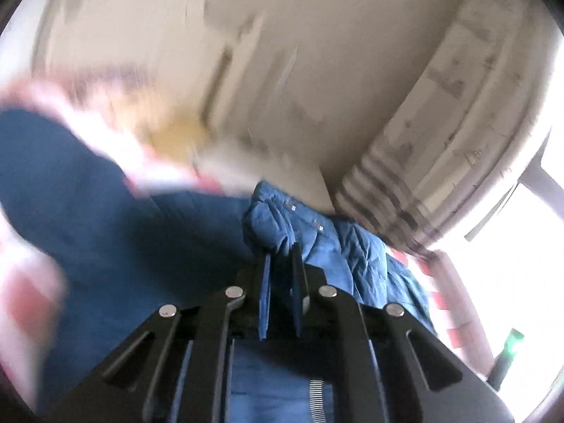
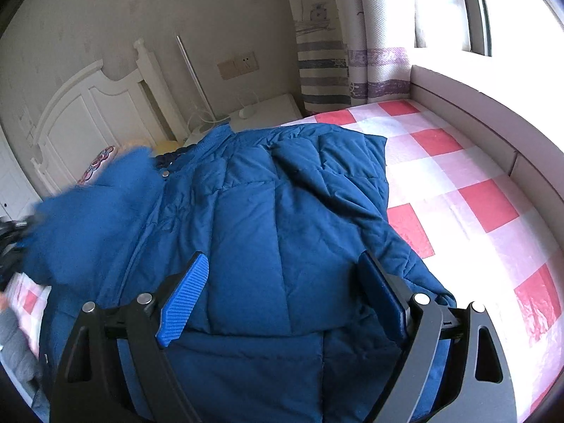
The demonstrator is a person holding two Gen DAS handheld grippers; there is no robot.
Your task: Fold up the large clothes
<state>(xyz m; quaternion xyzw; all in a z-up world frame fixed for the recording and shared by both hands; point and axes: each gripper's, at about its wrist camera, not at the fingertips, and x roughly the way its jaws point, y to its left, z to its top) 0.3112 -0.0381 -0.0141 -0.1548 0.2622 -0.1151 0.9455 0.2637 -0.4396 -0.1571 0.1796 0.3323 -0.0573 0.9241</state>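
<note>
A large blue quilted jacket (image 2: 268, 218) lies spread on a bed with a red and white checked cover (image 2: 472, 190). My right gripper (image 2: 282, 268) is open, its blue-padded fingers (image 2: 187, 292) spread wide just above the jacket's lower back. In the left wrist view, which is motion-blurred, my left gripper (image 1: 281, 257) is shut on a bunched fold of the jacket (image 1: 317, 232) with snap buttons, lifted off the bed. That lifted part shows blurred at the left in the right wrist view (image 2: 88, 218).
A white headboard (image 2: 91, 105) and a white nightstand (image 2: 264, 112) stand at the bed's far end. Striped curtains (image 2: 338, 53) hang by a bright window. A grey padded ledge (image 2: 493, 112) runs along the bed's right side. Grey cloth (image 2: 17, 352) lies at the left.
</note>
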